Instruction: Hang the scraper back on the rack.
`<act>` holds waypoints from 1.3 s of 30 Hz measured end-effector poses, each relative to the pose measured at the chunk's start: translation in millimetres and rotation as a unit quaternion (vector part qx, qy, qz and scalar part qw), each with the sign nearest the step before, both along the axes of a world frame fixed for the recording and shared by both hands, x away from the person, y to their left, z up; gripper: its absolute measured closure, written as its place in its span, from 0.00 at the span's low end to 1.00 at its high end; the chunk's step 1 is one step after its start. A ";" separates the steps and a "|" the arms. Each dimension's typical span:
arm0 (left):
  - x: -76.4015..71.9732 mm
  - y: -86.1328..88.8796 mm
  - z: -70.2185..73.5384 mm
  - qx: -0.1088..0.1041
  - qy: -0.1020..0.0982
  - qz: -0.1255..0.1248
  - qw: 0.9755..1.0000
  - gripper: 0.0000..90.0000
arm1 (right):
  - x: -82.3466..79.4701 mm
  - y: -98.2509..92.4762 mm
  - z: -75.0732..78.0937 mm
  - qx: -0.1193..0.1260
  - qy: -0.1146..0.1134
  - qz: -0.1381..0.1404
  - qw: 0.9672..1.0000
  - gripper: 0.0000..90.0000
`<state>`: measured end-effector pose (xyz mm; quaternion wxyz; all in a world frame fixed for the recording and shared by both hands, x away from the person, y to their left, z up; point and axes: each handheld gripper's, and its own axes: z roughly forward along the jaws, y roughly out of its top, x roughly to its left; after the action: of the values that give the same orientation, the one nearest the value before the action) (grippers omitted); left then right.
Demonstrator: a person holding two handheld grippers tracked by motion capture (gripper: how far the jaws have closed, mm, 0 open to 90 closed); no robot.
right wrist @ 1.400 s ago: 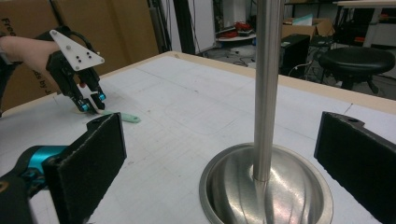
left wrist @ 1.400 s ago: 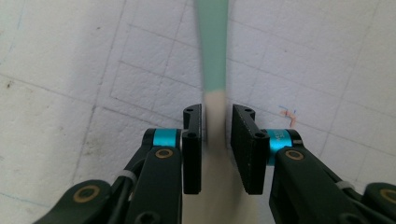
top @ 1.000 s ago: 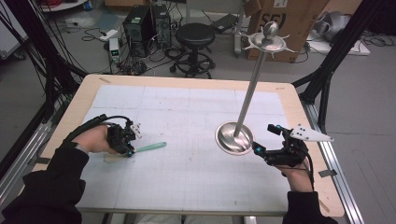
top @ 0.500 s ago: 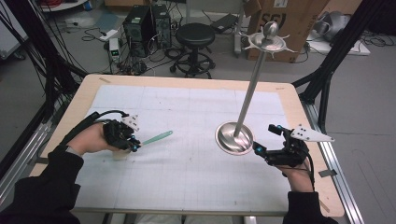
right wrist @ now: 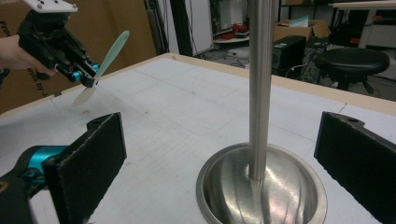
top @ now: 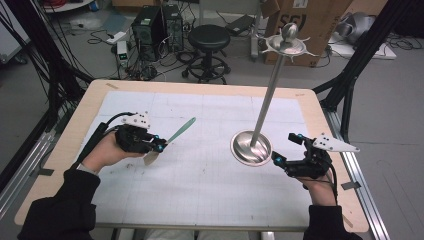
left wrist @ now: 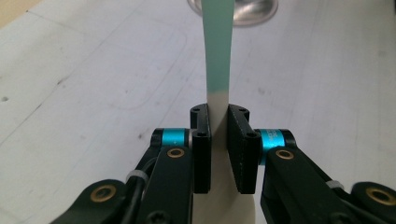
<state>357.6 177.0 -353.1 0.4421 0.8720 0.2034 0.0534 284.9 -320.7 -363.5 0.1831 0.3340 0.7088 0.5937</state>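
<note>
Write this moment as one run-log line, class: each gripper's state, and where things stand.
left gripper: shut on green-and-cream flat utensil, lifted | right gripper: open beside steel pole stand | stand: upright on table

Black fingers [left wrist: 201,140], teal collars, dark sleeves [top: 65,210]

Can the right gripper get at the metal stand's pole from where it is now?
Probably yes: the right gripper is open, the pole stands between its jaws' line, nothing lies between.
</note>
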 end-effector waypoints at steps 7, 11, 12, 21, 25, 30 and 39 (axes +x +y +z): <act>3.5 -13.8 13.3 -0.089 -0.008 0.024 0.996 0.89 | -0.6 -1.2 0.8 0.003 -0.001 -0.003 1.000 0.01; 4.9 -24.1 23.0 -0.121 -0.024 0.040 0.992 0.89 | -0.4 -1.1 0.6 0.004 -0.001 -0.002 1.000 0.01; 4.9 -28.1 26.1 -0.125 -0.029 0.041 0.991 0.89 | -0.4 -1.3 0.6 0.004 0.000 -0.002 1.000 0.01; 6.3 -68.2 56.4 -0.154 -0.053 0.030 0.986 0.89 | -0.5 -3.4 1.2 0.010 -0.002 -0.002 1.000 0.01; 5.2 -84.7 68.8 -0.163 -0.063 0.022 0.984 0.89 | -1.0 -5.1 1.5 0.014 -0.002 -0.003 1.000 0.01; 4.8 -98.1 85.4 -0.171 -0.080 0.024 0.982 0.89 | -1.5 -6.1 1.7 0.016 -0.004 -0.003 1.000 0.01; -0.3 -117.2 111.4 -0.196 -0.095 0.021 0.976 0.89 | -2.2 -6.3 2.2 0.017 -0.004 -0.003 1.000 0.01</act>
<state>357.3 59.8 -241.7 0.6207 0.7545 0.1855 0.1048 282.6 -327.1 -361.3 0.1822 0.3366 0.6967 0.6068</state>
